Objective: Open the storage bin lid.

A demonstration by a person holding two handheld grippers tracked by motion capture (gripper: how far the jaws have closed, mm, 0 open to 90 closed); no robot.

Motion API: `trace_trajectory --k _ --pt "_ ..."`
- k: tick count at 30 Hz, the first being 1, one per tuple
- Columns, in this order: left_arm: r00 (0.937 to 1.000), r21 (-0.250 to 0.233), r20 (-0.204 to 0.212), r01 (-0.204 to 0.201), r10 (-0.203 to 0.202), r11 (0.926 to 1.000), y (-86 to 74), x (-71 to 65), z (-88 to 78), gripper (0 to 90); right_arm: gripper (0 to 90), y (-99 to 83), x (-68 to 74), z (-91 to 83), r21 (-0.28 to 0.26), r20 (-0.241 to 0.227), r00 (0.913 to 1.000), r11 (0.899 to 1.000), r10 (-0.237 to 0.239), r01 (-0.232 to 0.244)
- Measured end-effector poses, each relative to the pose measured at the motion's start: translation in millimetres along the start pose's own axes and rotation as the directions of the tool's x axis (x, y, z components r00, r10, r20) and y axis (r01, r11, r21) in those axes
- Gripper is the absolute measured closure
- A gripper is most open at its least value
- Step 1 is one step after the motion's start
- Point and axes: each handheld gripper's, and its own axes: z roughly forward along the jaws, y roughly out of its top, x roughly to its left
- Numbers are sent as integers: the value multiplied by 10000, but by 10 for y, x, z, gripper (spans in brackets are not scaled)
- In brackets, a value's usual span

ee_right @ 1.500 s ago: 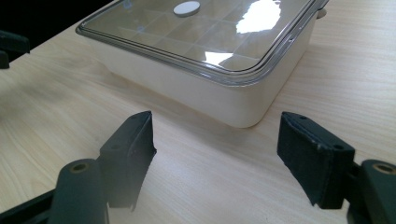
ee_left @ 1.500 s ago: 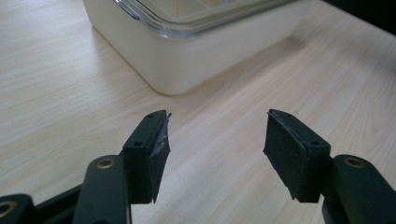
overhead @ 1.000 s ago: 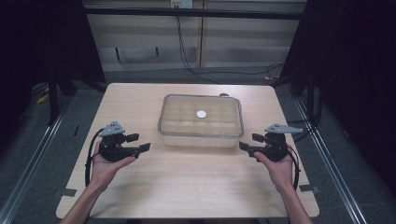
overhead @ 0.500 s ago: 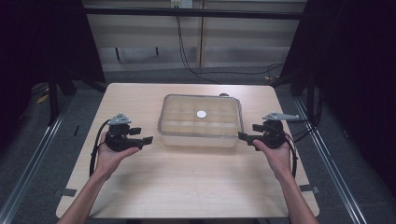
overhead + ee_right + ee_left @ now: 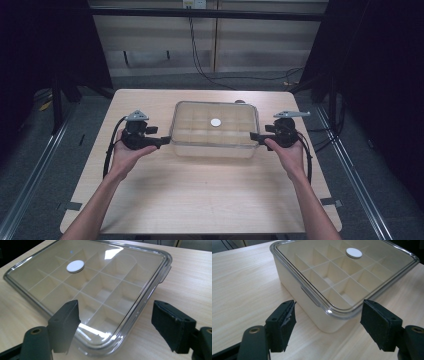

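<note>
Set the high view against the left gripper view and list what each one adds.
High view: both hands, the right gripper at the box's far end, the whole table and the cables behind it. Left gripper view: the dividers inside the box and the side latch up close. Both: the left gripper, open, the clear-lidded box and its white disc.

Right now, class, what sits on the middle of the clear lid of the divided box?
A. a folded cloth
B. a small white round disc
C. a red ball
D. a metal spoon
B: a small white round disc lies on the clear lid of the box, over the compartments.
</note>
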Motion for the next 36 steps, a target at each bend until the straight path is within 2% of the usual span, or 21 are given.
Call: trace_trajectory --k 7,10,17,19,21,24,25,26,27,32,34,36 --pt "9997 113 -64 224 -223 9997 105 69 184 271 192 51 -49 204 333 130 9999 9994 62 -66" --pt "9997 239 -31 224 -224 9995 133 72 275 259 188 59 -72 280 404 49 9999 9990 163 -164" --pt "9990 432 40 446 -448 9981 136 96 434 241 146 65 -94 408 539 46 9992 9977 408 -410" --pt "9994 490 5 359 -359 9982 130 93 462 245 136 63 -94 433 555 99 9991 9976 408 -413" --pt "9994 584 137 296 -304 9979 125 85 495 253 135 63 -95 451 639 187 9988 9969 449 -460" --pt "9994 542 163 304 -313 9981 140 63 529 251 136 68 -124 477 750 119 9984 9956 561 -568" --pt "9997 596 178 183 -194 9981 148 67 538 251 134 71 -130 488 767 98 9979 9950 641 -647" --pt "9992 512 192 338 -348 9981 154 58 557 249 131 76 -134 498 773 102 9977 9947 672 -678" --pt "9992 532 231 309 -322 9981 161 59 570 245 128 83 -129 506 786 117 9973 9942 729 -736" --pt "9997 708 -33 238 -237 9972 202 21 607 201 108 93 -124 553 811 105 9962 9929 861 -867" --pt "10000 739 -18 84 -83 9972 208 22 614 196 106 94 -134 573 772 53 9957 9927 923 -925" --pt "9999 768 46 148 -152 9969 206 42 615 194 100 95 -136 592 768 -3 9942 9912 1079 -1076"
